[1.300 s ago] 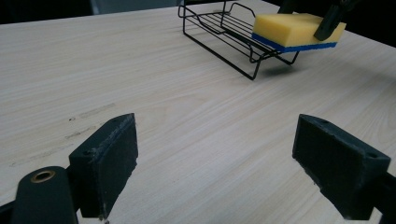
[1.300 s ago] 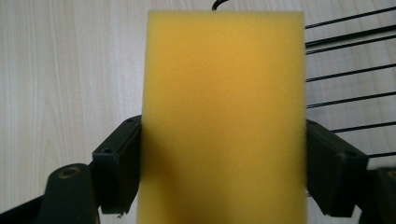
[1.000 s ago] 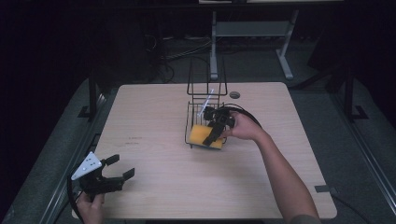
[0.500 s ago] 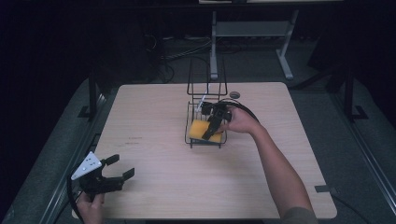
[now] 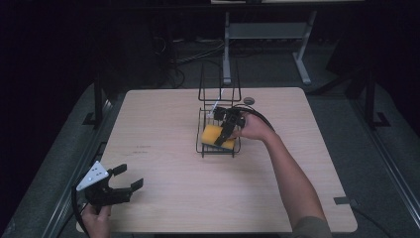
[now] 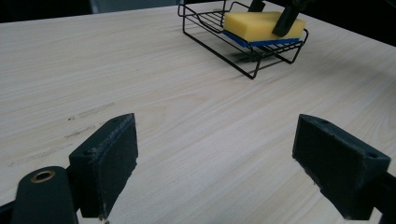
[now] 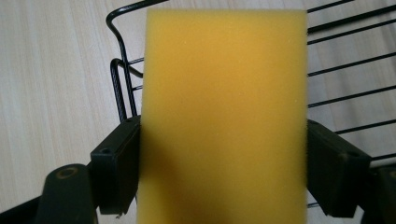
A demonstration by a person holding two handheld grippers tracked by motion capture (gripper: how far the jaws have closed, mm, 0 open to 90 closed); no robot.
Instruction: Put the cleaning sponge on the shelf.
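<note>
A yellow sponge [image 5: 212, 134] with a blue underside lies flat in the low tray of a black wire rack [image 5: 218, 151] at the middle of the wooden table [image 5: 297, 198]. My right gripper [image 5: 225, 133] reaches into the rack from the right, shut on the sponge [image 7: 224, 93], one pad against each long side. Rack wires [image 7: 121, 93] show beneath the sponge. My left gripper [image 5: 126, 178] hovers open over the table's near left corner, with nothing between its pads [image 6: 109, 163]. From there the sponge [image 6: 254, 23] and the rack [image 6: 252, 70] are far ahead.
The rack has a tall wire loop [image 5: 219, 82] rising at its far end. A small dark disc [image 5: 249, 100] lies on the table behind the rack. A metal stand [image 5: 267, 29] and cables sit on the floor beyond the table.
My right gripper has carried the sponge a little farther back into the rack and brought it flatter. The left gripper has stayed put.
</note>
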